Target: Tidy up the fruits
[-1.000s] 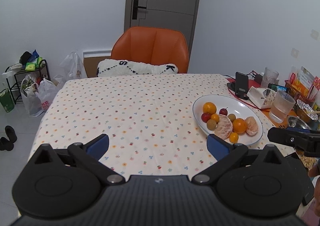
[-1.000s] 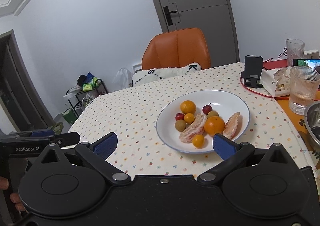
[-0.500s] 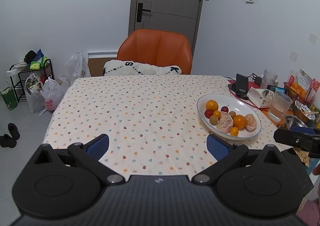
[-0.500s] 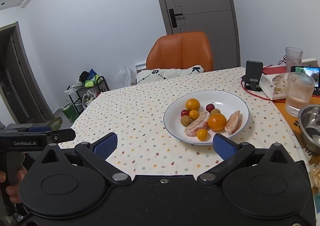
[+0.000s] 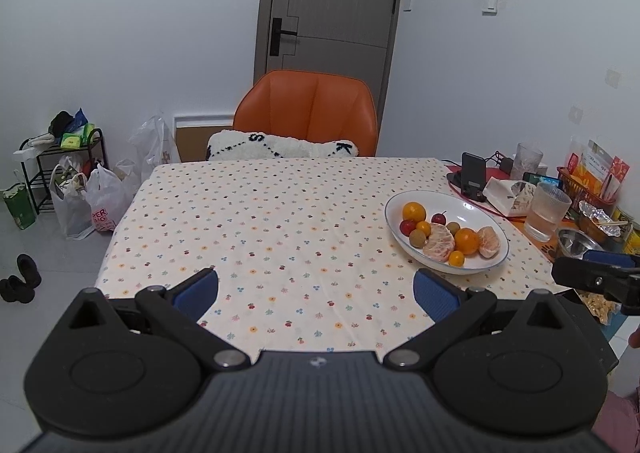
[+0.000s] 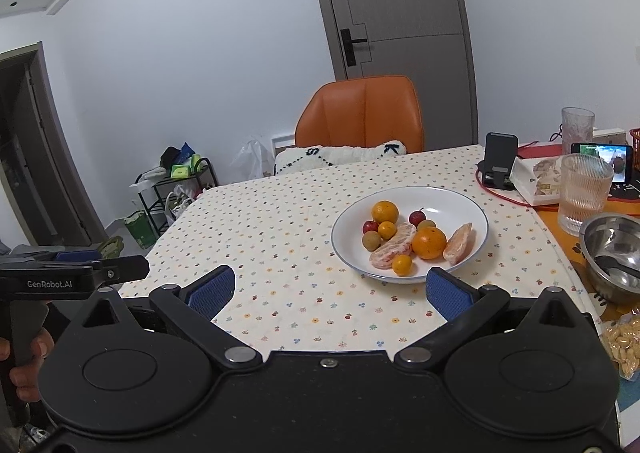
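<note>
White plate [image 6: 460,201] with a thin blue rim, set on the spotted cloth [image 5: 280,213] of the desk [image 5: 532,229], toward its right side. On the plate, a heap of fruit: a whole orange [image 6: 429,243] near the middle, another orange [image 6: 385,211] at the far left, two small kumquats [image 6: 387,230] [image 6: 401,265], two red cherries [image 6: 417,217] [image 6: 370,227], two brownish round fruits [image 6: 371,241] [image 6: 428,224], a peeled citrus [image 6: 394,245] lying touching the middle orange, and a peeled segment [image 6: 458,244] just right of it. Far half of the plate bare.

Left claw [image 5: 316,291] released, blue pads [image 5: 196,293] wide apart, held above the near edge of the desk with nothing between them. Right claw [image 6: 328,291] likewise released and empty, pads [image 6: 448,293] spread, with the plate just beyond its right finger. Each claw seen edge-on in the other's view, at the far side of the frame; fingers of a hand [image 6: 24,373] wrapped round the left handle.

Right of the plate: a ribbed glass [image 6: 584,193] of water, a steel bowl [image 6: 612,253], a phone stand [image 6: 498,165], a white box [image 6: 534,179], a second glass [image 6: 577,129] farther back. Beyond the desk, an orange chair [image 5: 306,109] with a white cushion [image 5: 280,147], and a grey door [image 5: 332,5]. On the floor at left, plastic bags [image 5: 100,205] and a small rack [image 5: 60,157].
</note>
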The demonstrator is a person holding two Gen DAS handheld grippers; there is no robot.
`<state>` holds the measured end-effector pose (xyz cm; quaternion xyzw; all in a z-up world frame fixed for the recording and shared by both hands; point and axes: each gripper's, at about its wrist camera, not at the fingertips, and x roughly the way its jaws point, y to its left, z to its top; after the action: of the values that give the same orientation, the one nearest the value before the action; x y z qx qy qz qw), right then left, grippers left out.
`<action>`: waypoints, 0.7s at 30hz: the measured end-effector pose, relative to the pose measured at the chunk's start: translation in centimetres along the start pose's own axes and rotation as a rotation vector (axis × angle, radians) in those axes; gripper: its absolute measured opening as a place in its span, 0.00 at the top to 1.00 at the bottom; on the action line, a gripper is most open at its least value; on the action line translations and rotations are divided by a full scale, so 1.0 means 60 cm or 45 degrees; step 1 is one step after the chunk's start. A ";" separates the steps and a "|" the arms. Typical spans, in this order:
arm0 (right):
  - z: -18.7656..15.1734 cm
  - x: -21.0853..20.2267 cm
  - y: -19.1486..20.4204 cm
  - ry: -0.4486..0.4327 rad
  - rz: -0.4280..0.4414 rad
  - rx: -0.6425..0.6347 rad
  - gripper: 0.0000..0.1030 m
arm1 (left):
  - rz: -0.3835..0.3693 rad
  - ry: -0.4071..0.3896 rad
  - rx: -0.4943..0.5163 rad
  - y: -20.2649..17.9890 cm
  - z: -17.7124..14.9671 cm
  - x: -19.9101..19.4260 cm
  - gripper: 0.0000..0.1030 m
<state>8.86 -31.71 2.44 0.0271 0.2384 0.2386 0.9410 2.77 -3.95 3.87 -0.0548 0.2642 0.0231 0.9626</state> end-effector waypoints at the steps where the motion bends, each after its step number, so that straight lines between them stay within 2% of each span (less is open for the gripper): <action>1: -0.001 -0.001 0.001 -0.002 0.003 -0.002 0.00 | 0.004 -0.001 -0.002 0.001 -0.001 -0.002 0.00; 21: -0.007 -0.017 0.002 -0.022 0.034 -0.015 0.00 | 0.035 -0.019 -0.002 -0.003 -0.010 -0.021 0.00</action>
<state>7.82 -32.11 2.51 0.0266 0.2284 0.2521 0.9400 1.43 -4.21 4.02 -0.0517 0.2579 0.0368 0.9641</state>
